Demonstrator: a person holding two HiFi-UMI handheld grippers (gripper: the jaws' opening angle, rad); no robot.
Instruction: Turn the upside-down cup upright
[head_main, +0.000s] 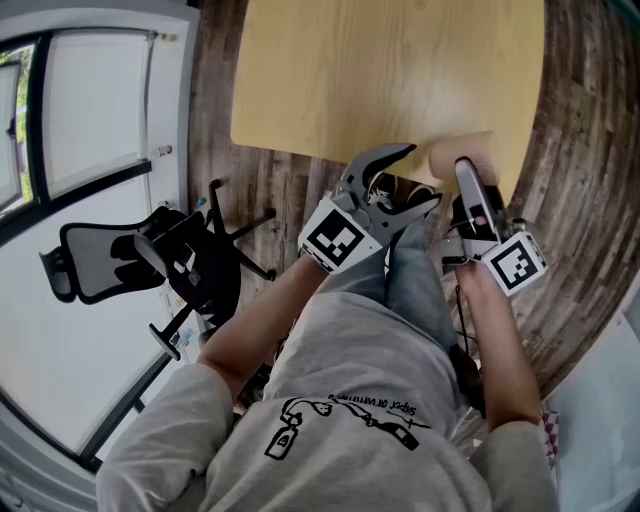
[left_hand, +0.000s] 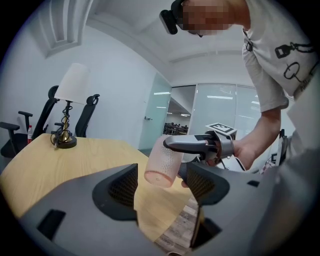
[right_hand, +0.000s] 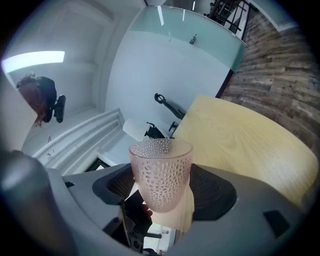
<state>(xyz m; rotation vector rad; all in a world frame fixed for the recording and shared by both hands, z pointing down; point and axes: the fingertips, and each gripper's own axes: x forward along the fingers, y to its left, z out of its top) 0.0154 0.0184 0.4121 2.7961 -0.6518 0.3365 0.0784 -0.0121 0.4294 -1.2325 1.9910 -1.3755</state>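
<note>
Only right gripper view shows rim of cup.

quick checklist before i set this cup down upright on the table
1. Right gripper grip on the cup: ok, jaws pressed on its sides.
2. Left gripper clear of the cup: ok, jaws apart, touching nothing.
3. Cup upright: not ok, held tilted in the air.
4. Cup over the table: cannot tell, it is at the near edge.
5. Lamp out of the way: ok, at the far end.
</note>
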